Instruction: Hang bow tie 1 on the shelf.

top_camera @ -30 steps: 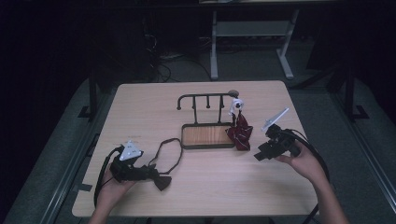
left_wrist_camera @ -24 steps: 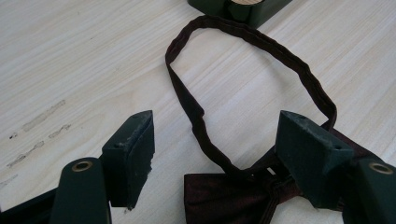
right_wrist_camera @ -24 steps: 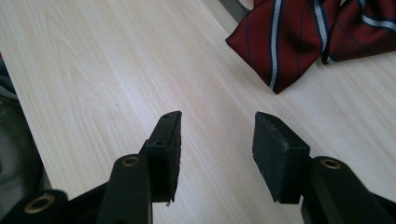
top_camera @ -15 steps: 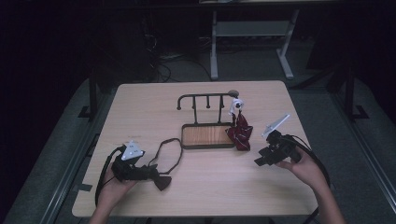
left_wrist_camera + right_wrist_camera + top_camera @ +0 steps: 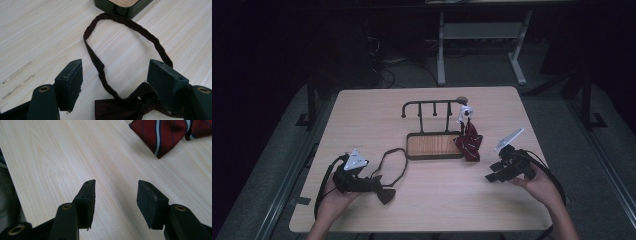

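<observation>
A dark bow tie (image 5: 130, 106) with its strap loop lies at 7 o'clock on the counter (image 5: 362, 115), between the wide, empty jaws of the left gripper (image 5: 384, 192). At 4 o'clock, the right gripper (image 5: 492, 176), jaws just opening, holds nothing; the striped red tie (image 5: 469, 140) already hangs on the rack (image 5: 432, 107). Next, likely: close on the bow tie's knot.

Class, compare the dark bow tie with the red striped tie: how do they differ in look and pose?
The bow tie is plain and dark; the red striped tie has pale stripes. The bow tie lies flat on the table with its strap looped; the striped tie hangs from the rack. Both are neckwear.
</observation>
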The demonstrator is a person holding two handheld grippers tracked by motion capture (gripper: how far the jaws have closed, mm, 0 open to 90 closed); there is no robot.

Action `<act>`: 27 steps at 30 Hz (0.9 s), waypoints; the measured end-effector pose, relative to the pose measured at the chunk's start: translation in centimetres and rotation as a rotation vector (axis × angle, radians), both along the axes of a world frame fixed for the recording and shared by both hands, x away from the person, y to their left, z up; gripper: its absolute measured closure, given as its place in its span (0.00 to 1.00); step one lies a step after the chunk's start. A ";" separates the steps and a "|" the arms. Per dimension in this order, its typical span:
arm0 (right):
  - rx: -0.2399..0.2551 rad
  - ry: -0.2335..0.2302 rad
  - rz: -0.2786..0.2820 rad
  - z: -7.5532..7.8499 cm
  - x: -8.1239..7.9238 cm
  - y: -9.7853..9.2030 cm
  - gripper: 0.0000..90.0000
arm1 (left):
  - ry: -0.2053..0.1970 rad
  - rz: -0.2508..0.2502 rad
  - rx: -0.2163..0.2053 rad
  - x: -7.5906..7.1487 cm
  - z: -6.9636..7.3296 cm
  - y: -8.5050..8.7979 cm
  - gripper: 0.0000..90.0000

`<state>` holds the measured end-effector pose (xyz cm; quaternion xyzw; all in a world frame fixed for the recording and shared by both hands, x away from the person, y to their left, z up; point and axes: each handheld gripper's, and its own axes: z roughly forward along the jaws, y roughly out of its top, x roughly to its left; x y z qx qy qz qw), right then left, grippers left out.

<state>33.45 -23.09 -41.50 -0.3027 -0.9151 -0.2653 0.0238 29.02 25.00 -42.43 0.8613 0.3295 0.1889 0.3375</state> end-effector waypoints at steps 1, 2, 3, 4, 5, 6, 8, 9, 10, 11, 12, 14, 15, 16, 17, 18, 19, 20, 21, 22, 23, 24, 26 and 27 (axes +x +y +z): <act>0.004 -0.001 -0.007 0.0 -0.2 -0.1 0.54 | 0.001 -0.004 0.001 0.0 0.1 -0.1 0.32; 0.004 -0.001 -0.007 0.0 -0.2 -0.1 0.54 | 0.000 -0.010 0.007 0.1 0.2 -0.2 0.32; 0.008 0.002 -0.008 -0.1 -0.3 -0.2 0.53 | -0.003 -0.017 0.011 0.2 0.3 -0.3 0.32; 0.008 0.002 -0.008 -0.1 -0.3 -0.2 0.53 | 0.001 -0.021 0.013 0.3 0.4 -0.4 0.32; 0.007 -0.004 -0.009 -0.1 -0.3 -0.2 0.52 | 0.005 -0.030 0.023 0.4 0.5 -0.4 0.32; 0.007 0.000 -0.011 -0.2 -0.4 -0.3 0.52 | 0.008 -0.035 0.026 0.4 0.5 -0.5 0.33; 0.005 0.003 -0.013 -0.3 -0.5 -0.3 0.51 | 0.015 -0.042 0.033 0.6 0.6 -0.8 0.33; 0.005 0.004 -0.018 -0.3 -0.6 -0.4 0.50 | 0.017 -0.046 0.042 0.8 0.6 -0.9 0.33; 0.009 0.000 -0.016 -0.4 -0.6 -0.4 0.50 | 0.026 -0.044 0.036 0.9 0.6 -1.0 0.33; 0.011 0.000 -0.019 -0.4 -0.7 -0.4 0.49 | 0.027 -0.048 0.039 1.1 0.6 -1.0 0.33; 0.013 0.000 -0.020 -0.4 -0.7 -0.4 0.49 | 0.036 -0.046 0.041 1.2 0.5 -1.1 0.33; 0.018 -0.003 -0.021 -0.4 -0.9 -0.5 0.49 | 0.044 -0.048 0.065 1.6 0.4 -1.1 0.34; 0.021 -0.005 -0.024 -0.4 -1.0 -0.5 0.48 | 0.046 -0.046 0.076 2.0 0.5 -1.0 0.34; 0.021 -0.005 -0.024 -0.4 -1.0 -0.5 0.48 | 0.046 -0.046 0.076 2.0 0.5 -1.0 0.34; 0.021 -0.003 -0.029 -0.5 -1.0 -0.5 0.48 | 0.047 -0.041 0.077 2.3 0.6 -1.0 0.35; 0.021 -0.003 -0.029 -0.5 -1.0 -0.5 0.48 | 0.047 -0.041 0.077 2.3 0.6 -1.0 0.36; 0.022 -0.003 -0.027 -0.6 -1.0 -0.5 0.48 | 0.046 -0.045 0.079 2.5 0.7 -1.0 0.36; 0.025 -0.002 -0.024 -0.6 -1.0 -0.5 0.47 | 0.053 -0.045 0.081 2.8 0.7 -1.0 0.36; 0.026 -0.001 -0.024 -0.7 -1.1 -0.5 0.47 | 0.053 -0.043 0.077 3.0 0.8 -1.1 0.37; 0.026 -0.002 -0.023 -0.7 -1.1 -0.5 0.47 | 0.056 -0.046 0.077 3.2 0.8 -1.1 0.38; 0.022 -0.003 -0.023 -0.8 -1.1 -0.6 0.47 | 0.065 -0.046 0.082 3.5 0.8 -1.2 0.40; 0.022 -0.003 -0.023 -0.8 -1.1 -0.6 0.47 | 0.075 -0.043 0.087 3.8 0.8 -1.3 0.40; 0.023 -0.002 -0.026 -0.8 -1.1 -0.6 0.47 | 0.088 -0.044 0.094 4.5 0.9 -1.4 0.43; 0.024 -0.003 -0.026 -0.8 -1.1 -0.6 0.47 | 0.101 -0.039 0.093 4.8 0.9 -1.5 0.44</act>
